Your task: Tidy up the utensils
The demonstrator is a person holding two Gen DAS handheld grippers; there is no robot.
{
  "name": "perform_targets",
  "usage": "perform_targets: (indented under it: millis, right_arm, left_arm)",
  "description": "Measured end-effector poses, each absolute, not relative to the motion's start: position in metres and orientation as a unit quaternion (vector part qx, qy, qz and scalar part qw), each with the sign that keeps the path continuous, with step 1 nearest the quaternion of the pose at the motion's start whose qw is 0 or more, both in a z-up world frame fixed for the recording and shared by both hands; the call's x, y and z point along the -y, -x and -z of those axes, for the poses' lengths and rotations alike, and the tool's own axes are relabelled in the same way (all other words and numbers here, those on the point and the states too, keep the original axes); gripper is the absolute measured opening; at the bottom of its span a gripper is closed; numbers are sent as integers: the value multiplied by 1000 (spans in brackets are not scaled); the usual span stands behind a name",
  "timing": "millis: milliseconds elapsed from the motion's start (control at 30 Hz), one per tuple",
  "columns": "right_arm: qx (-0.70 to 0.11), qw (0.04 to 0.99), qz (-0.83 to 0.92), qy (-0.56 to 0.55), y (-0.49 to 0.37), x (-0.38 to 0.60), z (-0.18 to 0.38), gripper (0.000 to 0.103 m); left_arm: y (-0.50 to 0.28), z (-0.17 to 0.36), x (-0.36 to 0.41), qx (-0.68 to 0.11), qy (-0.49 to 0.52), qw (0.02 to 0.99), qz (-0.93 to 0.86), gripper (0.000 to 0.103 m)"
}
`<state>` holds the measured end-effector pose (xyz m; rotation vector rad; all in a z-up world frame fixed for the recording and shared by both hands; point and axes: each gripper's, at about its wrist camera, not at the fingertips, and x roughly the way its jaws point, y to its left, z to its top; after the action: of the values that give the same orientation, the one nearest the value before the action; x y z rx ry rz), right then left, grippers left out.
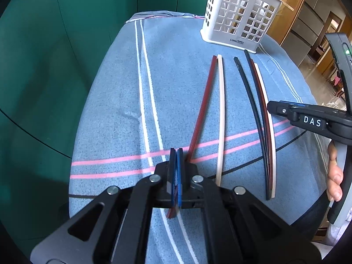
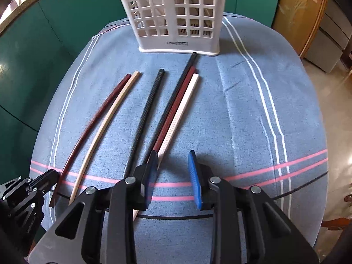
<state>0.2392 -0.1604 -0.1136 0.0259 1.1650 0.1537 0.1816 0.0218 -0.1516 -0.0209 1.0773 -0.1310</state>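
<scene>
A blue striped cloth (image 2: 242,110) covers the bench, hiding its surface. At the far end stands a white lattice utensil basket (image 2: 176,15), its top cut off in the right wrist view. Six chopsticks lie before it. The left gripper (image 1: 176,154) is pressed together, pinching the near end of a dark red chopstick (image 1: 203,107). The right gripper (image 2: 173,160) is spread, holding nothing, its left finger hiding the near tips of three touching chopsticks (image 2: 176,110).
</scene>
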Motion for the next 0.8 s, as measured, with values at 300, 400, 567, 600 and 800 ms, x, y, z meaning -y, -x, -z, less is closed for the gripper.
perform_targets:
  millis: [300,400,567,600,800]
  right_arm:
    - [-558,827,-61,17,-256,144,118,10]
    - [-561,825,-67,7,-248,155,118,8]
    - [-570,819,-64,-3,-222,187,118,6]
    - [-573,817,-64,-1,-216,194,119,6]
    - [-581,812,-64,-4,-210,213,119,14]
  left_arm:
    - [-184,151,-12,-512,-10,857,61,0]
    - [-184,150,-13,-518,-8,853,65,0]
    - [-173,148,-7,-540,-9,837,88,0]
    - [-170,148,-5,-544,-10,834,93,0]
    - [-174,141,4,-539,-28,835,106,0]
